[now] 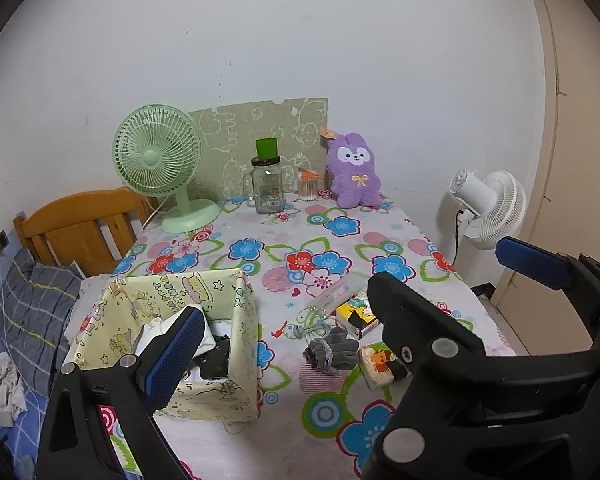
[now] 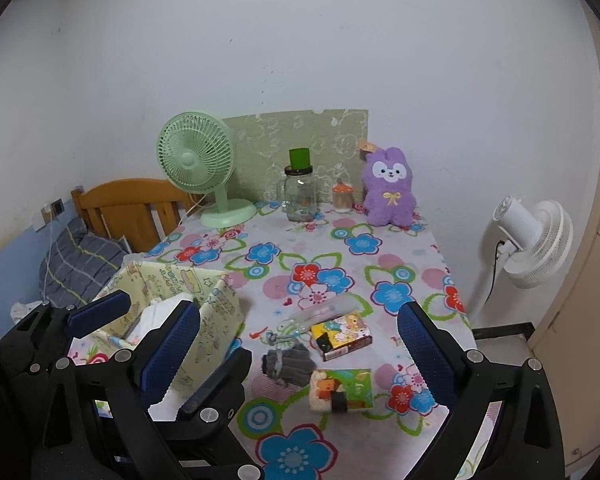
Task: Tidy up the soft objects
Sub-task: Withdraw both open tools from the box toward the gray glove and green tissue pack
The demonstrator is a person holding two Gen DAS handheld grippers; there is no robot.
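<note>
- Both tools are released and empty: your right gripper point(image 2: 300, 352) hangs with its jaws spread wide above the clutter, and your left gripper point(image 2: 136, 316) is open over the fabric bin point(image 2: 216, 320).
- The soft thing nearest to hand is the grey glove point(image 2: 286, 362), which lies crumpled on the floral tablecloth point(image 2: 340, 248), just right of the bin and touching nothing rigid that I can see.
- Come straight down with the right gripper and centre the bunched middle between the pads; its cord loop trails toward the clear wrapper point(image 2: 324, 312), so avoid pinching the cord alone.
- Keep clear of the yellow box point(image 2: 342, 336) and the green packet point(image 2: 340, 394) close beside the glove.
- Squeeze fully; knit fabric compresses and may slip.
- The bin's wall sags, so lift high enough to clear its rim, and use the left gripper to steady it if needed.
- The purple plush point(image 2: 388, 188) sits far back by the wall; I judge it a later pick.
</note>
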